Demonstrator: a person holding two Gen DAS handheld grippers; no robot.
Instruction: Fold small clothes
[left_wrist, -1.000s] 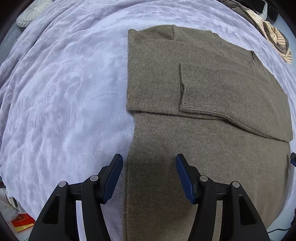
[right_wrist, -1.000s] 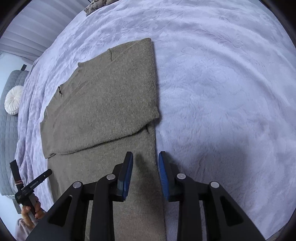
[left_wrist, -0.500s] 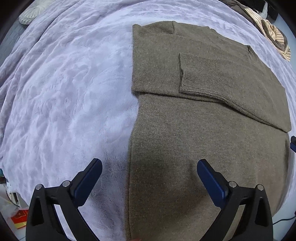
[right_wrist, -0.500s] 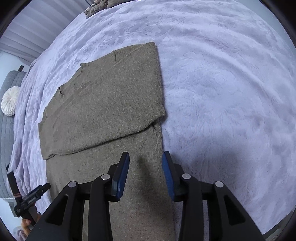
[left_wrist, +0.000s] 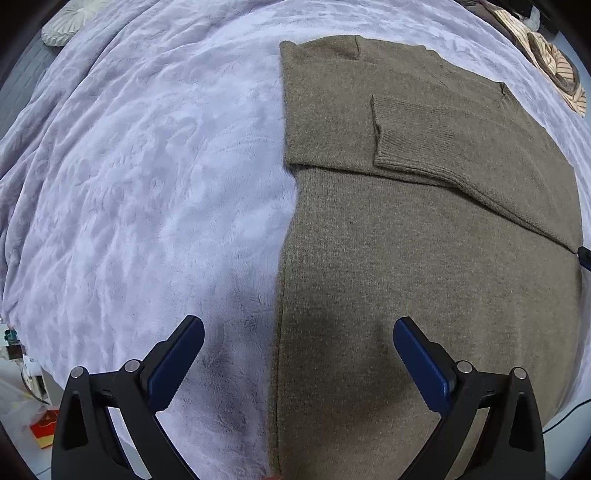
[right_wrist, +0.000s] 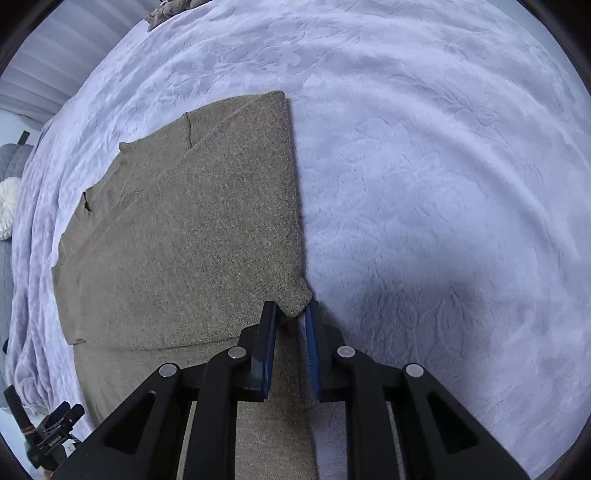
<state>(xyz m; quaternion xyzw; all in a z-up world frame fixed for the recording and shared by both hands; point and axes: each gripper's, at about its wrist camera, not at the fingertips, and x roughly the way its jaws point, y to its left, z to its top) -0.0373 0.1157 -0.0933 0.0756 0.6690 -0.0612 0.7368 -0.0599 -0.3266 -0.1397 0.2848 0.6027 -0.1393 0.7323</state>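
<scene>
An olive-brown knit sweater (left_wrist: 424, 258) lies flat on a lilac blanket, its sleeves folded across the chest, one ribbed cuff (left_wrist: 406, 140) on top. My left gripper (left_wrist: 298, 365) is wide open and hovers over the sweater's left side edge near the hem. In the right wrist view the sweater (right_wrist: 184, 240) fills the left half. My right gripper (right_wrist: 290, 317) is narrowly open, its jaws straddling the lower corner of the folded sleeve at the sweater's right edge. I cannot tell if the pads touch the fabric.
The lilac embossed blanket (right_wrist: 443, 184) covers the bed. A striped garment (left_wrist: 546, 66) lies at the far right. A white round cushion (right_wrist: 9, 206) sits at the left. The bed edge and floor clutter (left_wrist: 40, 428) are at lower left.
My left gripper opened wide and drew back toward the hem. My right gripper moved forward until its jaws reached the corner of the folded sleeve.
</scene>
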